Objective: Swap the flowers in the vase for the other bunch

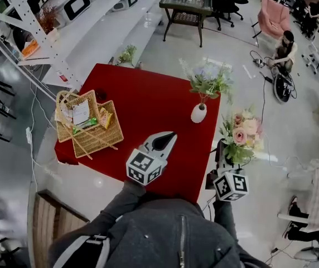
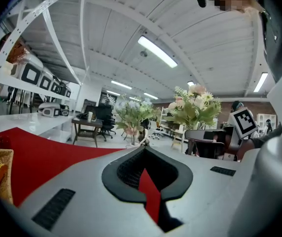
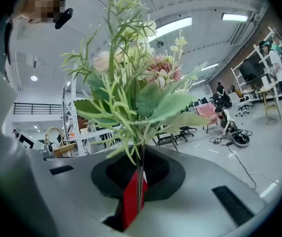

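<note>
A white vase (image 1: 198, 114) stands near the right edge of the red table (image 1: 143, 102) and holds a bunch of pale blue and white flowers (image 1: 207, 79). My left gripper (image 1: 167, 137) hovers over the table's front middle, short of the vase, shut with nothing in it. In the left gripper view its jaws (image 2: 143, 150) meet, with the vase flowers (image 2: 131, 113) ahead. My right gripper (image 1: 225, 153) is off the table's right edge, shut on the stems of the pink bunch (image 1: 241, 134). In the right gripper view the stems (image 3: 139, 181) run between the closed jaws, with the blooms (image 3: 136, 83) above.
Two wicker baskets (image 1: 87, 124) with packets sit on the table's left corner. White shelving (image 1: 92, 32) runs along the far left. A dark side table (image 1: 186, 7) stands behind. A person (image 1: 285, 49) crouches on the floor at the far right among cables.
</note>
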`<state>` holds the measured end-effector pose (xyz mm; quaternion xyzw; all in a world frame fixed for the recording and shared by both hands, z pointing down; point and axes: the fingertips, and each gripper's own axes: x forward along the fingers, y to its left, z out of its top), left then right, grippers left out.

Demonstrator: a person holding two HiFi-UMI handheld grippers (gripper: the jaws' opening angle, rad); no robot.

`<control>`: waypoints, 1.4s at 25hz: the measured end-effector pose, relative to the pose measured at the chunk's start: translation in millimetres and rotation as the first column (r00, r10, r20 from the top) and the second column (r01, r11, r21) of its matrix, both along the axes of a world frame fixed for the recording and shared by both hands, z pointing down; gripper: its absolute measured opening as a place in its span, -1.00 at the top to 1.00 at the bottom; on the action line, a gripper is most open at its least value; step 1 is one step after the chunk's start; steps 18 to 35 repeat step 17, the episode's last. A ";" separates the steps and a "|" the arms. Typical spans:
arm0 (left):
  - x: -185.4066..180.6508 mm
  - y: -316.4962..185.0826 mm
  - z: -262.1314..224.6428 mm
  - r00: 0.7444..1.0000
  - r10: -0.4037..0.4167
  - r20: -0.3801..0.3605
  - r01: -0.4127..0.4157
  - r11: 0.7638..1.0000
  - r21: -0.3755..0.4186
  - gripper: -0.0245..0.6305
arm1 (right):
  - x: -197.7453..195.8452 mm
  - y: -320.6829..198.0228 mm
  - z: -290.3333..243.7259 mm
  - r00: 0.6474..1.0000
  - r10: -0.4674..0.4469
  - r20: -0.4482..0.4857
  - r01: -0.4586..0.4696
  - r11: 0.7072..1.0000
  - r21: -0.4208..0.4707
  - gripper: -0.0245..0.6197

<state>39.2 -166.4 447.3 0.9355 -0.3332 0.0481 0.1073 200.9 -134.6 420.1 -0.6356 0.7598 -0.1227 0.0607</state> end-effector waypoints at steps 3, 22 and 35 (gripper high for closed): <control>0.0 1.3 5.4 1.000 -0.005 0.005 0.005 1.000 -0.013 0.90 | -0.7 3.3 -1.7 1.000 -0.001 0.009 0.001 1.000 -0.001 0.85; 4.1 -1.8 16.0 1.000 0.000 0.007 0.000 1.000 -0.031 0.90 | 1.6 2.8 -8.6 1.000 0.007 0.011 -0.007 1.000 0.017 0.85; 4.1 -1.8 16.0 1.000 0.000 0.007 0.000 1.000 -0.031 0.90 | 1.6 2.8 -8.6 1.000 0.007 0.011 -0.007 1.000 0.017 0.85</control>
